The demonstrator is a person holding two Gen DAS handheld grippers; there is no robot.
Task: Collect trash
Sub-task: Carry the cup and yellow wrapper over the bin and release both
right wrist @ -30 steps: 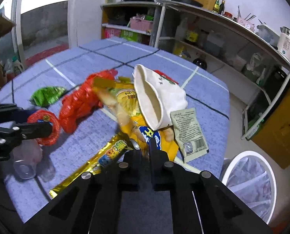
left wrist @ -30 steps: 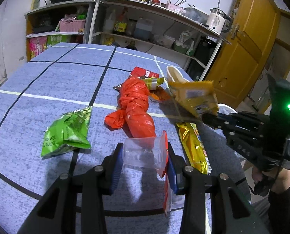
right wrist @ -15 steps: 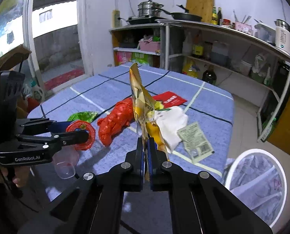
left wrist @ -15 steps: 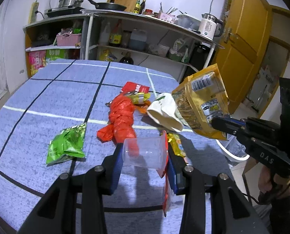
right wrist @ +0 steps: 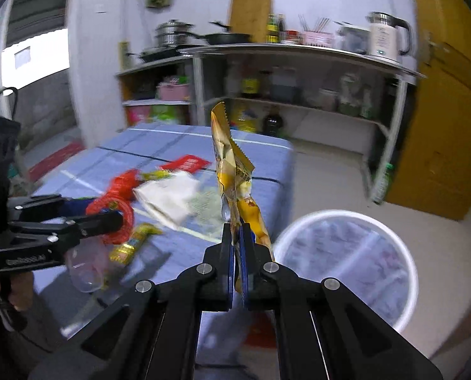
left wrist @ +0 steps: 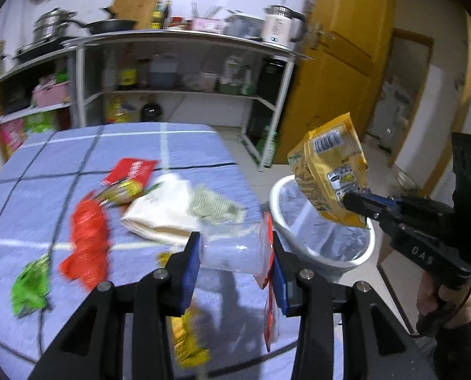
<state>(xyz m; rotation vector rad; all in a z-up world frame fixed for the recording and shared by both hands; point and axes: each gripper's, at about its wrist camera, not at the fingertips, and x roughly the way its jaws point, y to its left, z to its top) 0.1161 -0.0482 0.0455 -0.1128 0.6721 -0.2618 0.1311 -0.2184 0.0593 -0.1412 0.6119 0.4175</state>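
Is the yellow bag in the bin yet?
Not yet. The yellow bag is pinched in the right claw, up in the air beside the white bin.

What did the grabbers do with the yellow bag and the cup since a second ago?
The right gripper lifted the yellow snack bag off the table and swung it toward the white bin. The left gripper carried the clear plastic cup the same way. Both kept their hold. The red bag and green wrapper stayed put.
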